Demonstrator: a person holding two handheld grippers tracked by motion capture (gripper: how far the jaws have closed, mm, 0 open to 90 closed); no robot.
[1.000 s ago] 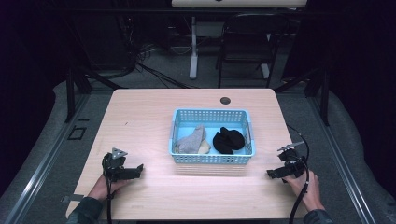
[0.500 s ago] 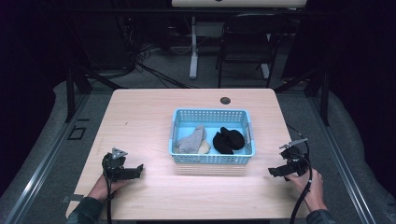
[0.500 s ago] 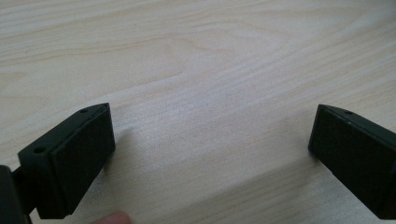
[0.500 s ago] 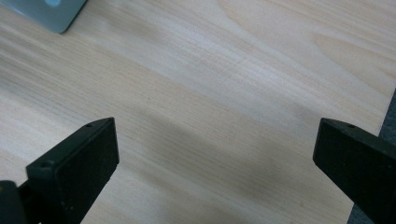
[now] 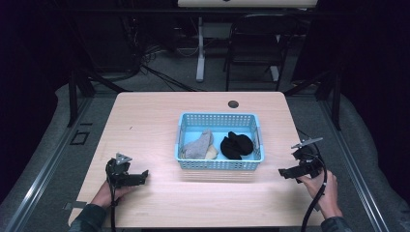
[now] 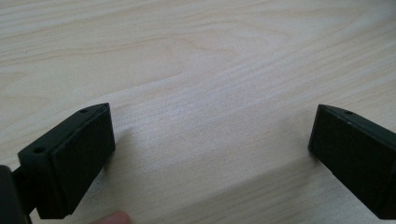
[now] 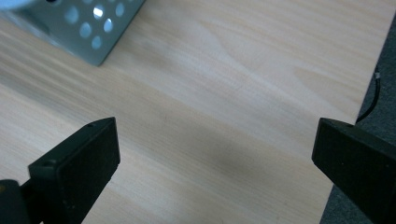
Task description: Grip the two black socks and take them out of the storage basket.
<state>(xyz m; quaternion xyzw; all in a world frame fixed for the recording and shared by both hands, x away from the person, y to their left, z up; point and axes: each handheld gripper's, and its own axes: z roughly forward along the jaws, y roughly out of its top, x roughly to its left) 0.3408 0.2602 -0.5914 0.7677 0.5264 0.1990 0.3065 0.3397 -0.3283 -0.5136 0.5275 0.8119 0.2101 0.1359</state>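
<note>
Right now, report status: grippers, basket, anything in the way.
Left gripper open, empty, low over table. Right gripper open, empty, right of basket. Basket holds grey sock and black sock. Nothing between grippers and basket.

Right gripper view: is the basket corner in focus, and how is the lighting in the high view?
Right gripper view: the blue basket corner is blurred, the table grain sharper. High view: the table is lit, the surroundings dark, with a soft glare patch before the basket.

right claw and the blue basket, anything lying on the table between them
Nothing: in the high view, bare wood separates the right claw from the blue basket. The right gripper view shows the same bare table.
</note>
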